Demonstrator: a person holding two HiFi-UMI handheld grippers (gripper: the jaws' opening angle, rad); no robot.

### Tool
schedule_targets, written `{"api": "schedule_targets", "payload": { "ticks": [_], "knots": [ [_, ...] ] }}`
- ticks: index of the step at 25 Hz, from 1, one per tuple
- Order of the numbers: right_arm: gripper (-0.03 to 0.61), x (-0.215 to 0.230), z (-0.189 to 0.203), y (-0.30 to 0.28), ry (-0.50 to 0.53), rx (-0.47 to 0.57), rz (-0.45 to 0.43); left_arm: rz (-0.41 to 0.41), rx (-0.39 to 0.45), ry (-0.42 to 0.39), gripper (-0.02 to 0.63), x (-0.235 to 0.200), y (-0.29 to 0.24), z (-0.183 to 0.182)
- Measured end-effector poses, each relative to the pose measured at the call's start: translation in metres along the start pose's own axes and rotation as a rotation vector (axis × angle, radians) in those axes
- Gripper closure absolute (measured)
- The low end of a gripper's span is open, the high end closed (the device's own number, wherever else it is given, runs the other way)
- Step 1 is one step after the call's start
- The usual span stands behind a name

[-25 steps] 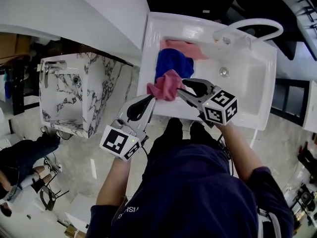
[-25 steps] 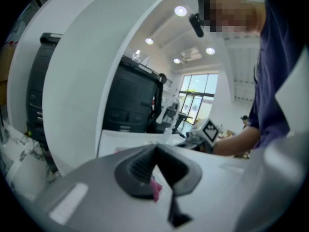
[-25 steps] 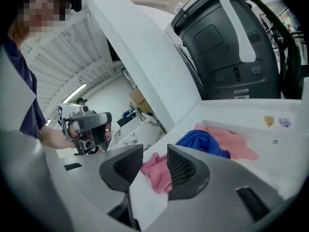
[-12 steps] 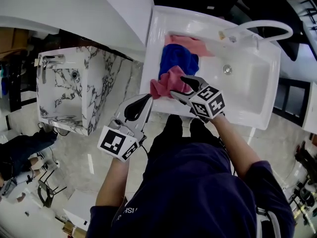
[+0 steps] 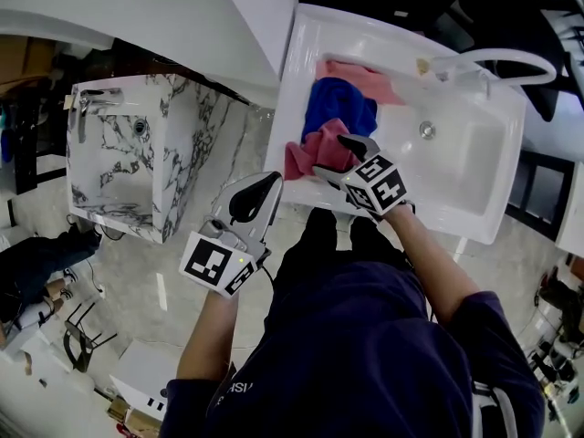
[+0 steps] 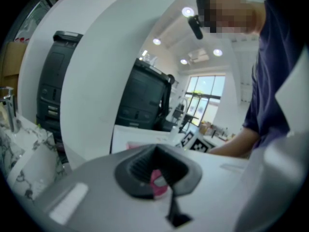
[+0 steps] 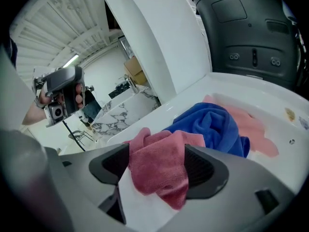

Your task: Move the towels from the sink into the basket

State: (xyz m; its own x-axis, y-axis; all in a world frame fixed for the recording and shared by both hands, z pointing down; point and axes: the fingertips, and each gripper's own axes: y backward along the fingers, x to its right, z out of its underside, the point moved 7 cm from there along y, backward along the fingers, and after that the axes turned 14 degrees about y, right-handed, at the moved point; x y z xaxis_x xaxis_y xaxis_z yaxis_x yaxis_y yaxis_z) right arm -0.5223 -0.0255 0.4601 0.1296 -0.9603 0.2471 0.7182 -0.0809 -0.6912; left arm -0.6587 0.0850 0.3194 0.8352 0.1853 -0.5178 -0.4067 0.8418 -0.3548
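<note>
A red towel (image 5: 306, 158) lies bunched over the front left rim of the white sink (image 5: 285, 108). My right gripper (image 5: 330, 156) is around it. Its jaws have just been opening and now stand wide, with the red towel (image 7: 161, 151) loose between the pads. In the basin behind it are a blue towel (image 5: 338, 108) and a light pink towel (image 5: 367, 78). The blue towel (image 7: 212, 127) and the light pink towel (image 7: 253, 124) also show in the right gripper view. My left gripper (image 5: 266, 190) hangs shut and empty just below the sink's front left corner.
A white faucet (image 5: 488, 56) arches over the basin's far right, near the drain (image 5: 427, 130). A marble-patterned basin unit (image 5: 137, 153) stands to the left across a strip of floor. A black machine (image 7: 246, 28) stands behind the sink.
My right gripper has sunk to the sink's front rim with the red towel, and its jaws have spread apart. The left gripper has stayed shut and barely shifted.
</note>
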Motion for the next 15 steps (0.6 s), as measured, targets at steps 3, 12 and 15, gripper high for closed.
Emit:
{"api": "schedule_targets", "payload": {
  "ticks": [3, 12, 15],
  "knots": [
    [0.253, 0.0, 0.004, -0.008, 0.024, -0.044, 0.005, -0.006, 0.0, 0.005, 0.612, -0.002, 0.002, 0.002],
    [0.253, 0.001, 0.017, -0.027, 0.03, -0.136, 0.039, 0.002, -0.008, 0.011, 0.612, -0.007, 0.004, 0.003],
    [0.253, 0.001, 0.017, -0.031, 0.048, -0.148, 0.034, 0.004, -0.007, 0.012, 0.612, -0.008, 0.003, 0.002]
  ]
}}
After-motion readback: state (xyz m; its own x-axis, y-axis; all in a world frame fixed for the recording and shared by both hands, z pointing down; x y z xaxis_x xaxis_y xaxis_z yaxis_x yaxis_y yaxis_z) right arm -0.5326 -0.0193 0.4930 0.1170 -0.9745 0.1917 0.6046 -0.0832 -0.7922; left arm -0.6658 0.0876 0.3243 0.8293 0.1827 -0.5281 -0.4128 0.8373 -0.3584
